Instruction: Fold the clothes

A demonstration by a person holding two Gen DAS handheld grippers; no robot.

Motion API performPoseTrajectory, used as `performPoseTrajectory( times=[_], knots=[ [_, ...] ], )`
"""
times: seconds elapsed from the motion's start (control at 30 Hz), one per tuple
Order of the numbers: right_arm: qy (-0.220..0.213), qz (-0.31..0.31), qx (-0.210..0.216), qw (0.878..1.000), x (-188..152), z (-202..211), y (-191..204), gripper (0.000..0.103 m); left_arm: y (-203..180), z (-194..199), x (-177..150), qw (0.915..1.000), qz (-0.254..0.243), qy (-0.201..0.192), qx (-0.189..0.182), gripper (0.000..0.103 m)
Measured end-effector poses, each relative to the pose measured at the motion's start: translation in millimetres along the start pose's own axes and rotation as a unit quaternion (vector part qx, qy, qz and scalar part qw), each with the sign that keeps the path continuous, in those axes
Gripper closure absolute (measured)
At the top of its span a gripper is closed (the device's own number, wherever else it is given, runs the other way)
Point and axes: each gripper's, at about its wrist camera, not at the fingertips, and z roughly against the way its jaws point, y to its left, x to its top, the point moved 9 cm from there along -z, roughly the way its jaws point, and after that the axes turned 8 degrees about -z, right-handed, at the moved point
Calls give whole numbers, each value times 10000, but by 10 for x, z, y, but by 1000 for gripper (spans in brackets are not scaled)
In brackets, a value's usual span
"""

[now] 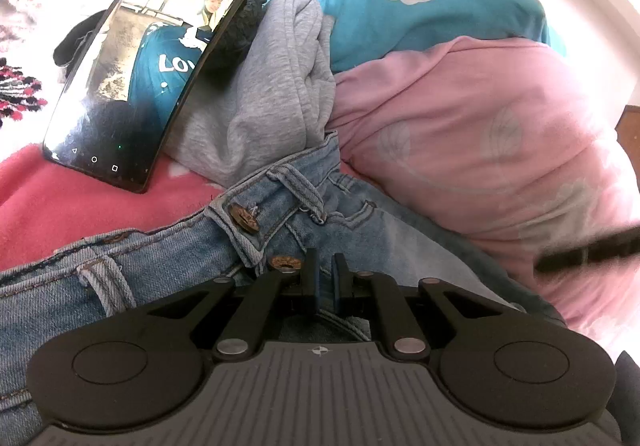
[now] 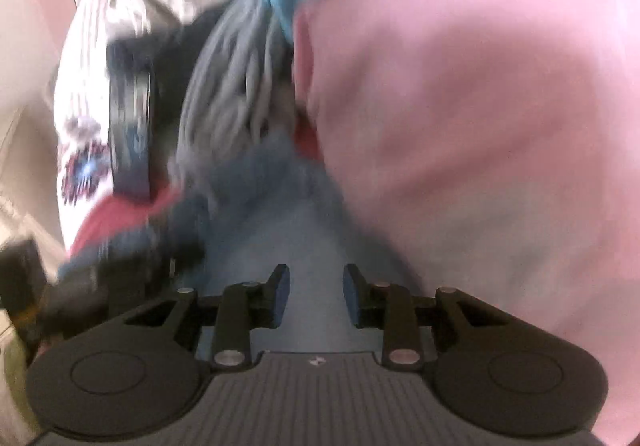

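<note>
I have the jeans (image 1: 168, 270) pinned at the waistband with my left gripper (image 1: 323, 278), its jaws pinched nearly together just beside the lower of the two brass buttons (image 1: 285, 262); denim seems to be caught between the pads, though the fingers hide the exact bite. My right gripper (image 2: 316, 286) is partly open with nothing between its pads, only pale denim below it, and that view is smeared, so I can't say how close it hangs to the cloth.

To do this fold well, I should keep the left grip quiet as the anchor and bring the right down onto a free edge of the jeans, well clear of the pink shirt (image 1: 480, 134) that crowds in from the right. Take one layer cleanly, or the whole thickness on purpose, not a stray wrinkle. Pull the waistband straight before folding, so the button fly lies flat rather than twisted.

The jeans are light blue, worn pale, lying across a red blanket (image 1: 60, 202) at the front of the heap. The waistband is rumpled and turned over itself at the fly, belt loops standing up. Behind them sit a grey garment (image 1: 272, 86), a teal one (image 1: 420, 14), and a phone (image 1: 148, 66) propped against the pile, close enough to knock.
</note>
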Motion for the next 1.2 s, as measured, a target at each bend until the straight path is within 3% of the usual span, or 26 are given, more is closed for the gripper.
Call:
performPoseTrajectory(
  times=[0.07,0.13,0.27,0.33,0.4,0.57,0.7,0.77,0.87,0.93,1.03,1.1,1.2],
  knots=[
    [67,-24,-423,9991,-220,-34,-142,72,3,-3,-2,10000,1,-3,3,94],
    [-35,-543,-587,9968,-304,102,-462,72,6,-3,-3,10000,6,-8,0,94],
    [-671,-2011,-353,9766,-521,754,-1028,68,5,-10,0,10000,-1,-17,9,94],
    [-972,-2731,-166,9569,-773,1086,-1199,37,-2,-12,0,10000,-27,-22,38,94],
    [-1082,-3321,-67,9370,-1134,1278,-1296,24,-11,-12,1,9999,-70,-26,79,94],
    [-1251,-4421,61,8882,-2053,1530,-1401,24,-41,1,9,9997,-188,-11,175,94],
    [-1353,-4715,130,8713,-2402,1516,-1389,24,-111,103,60,9994,-102,77,333,90],
    [-1346,-4809,150,8662,-2479,1480,-1425,24,-182,213,114,9991,17,35,431,85],
    [-1146,-5213,340,8449,-2561,1365,-1523,22,-485,427,228,9986,-285,-292,328,74],
    [-1156,-5348,597,8349,-2529,1274,-1548,22,-771,435,227,9974,-650,-280,94,55],
    [-1212,-5349,718,8331,-2462,1118,-1583,22,-1193,236,54,9906,-1330,161,-273,45],
    [-1250,-5349,798,8318,-2417,1014,-1606,22,-1334,46,-132,9837,-1716,498,-217,45],
    [-1254,-5438,994,8238,-2402,834,-1610,22,-1310,-167,-365,9796,-1843,792,111,45]
  ],
)
